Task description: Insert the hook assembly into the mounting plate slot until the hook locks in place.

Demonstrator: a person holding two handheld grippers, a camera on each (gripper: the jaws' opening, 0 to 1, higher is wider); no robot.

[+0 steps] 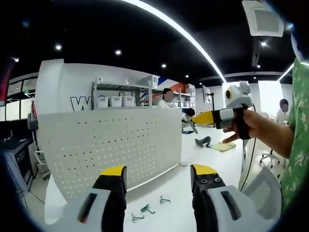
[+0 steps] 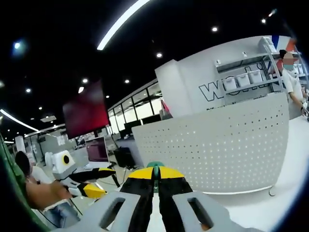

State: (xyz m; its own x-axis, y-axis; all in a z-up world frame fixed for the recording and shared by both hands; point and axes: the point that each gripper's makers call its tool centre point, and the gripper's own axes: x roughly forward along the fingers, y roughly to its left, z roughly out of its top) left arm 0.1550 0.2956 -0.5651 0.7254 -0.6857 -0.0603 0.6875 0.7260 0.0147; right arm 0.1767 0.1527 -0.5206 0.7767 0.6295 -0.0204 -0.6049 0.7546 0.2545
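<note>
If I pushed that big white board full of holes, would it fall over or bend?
The white board stands upright on the table, thin and tall, so a hard push would probably tip it. It looks like stiff sheet metal, so it likely won't flop. All those holes probably make it fairly light for its size.

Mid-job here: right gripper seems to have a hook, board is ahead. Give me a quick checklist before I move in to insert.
1. Right gripper shut on the green hook: ok.
2. Left gripper open and empty: ok.
3. Perforated mounting plate upright on the table, in view: ok.
4. Spare hooks lying on the table before the plate: ok.
5. Hook aligned with a slot: not ok, held away from the plate.
6. Hook's orientation in the jaws: cannot tell.
</note>
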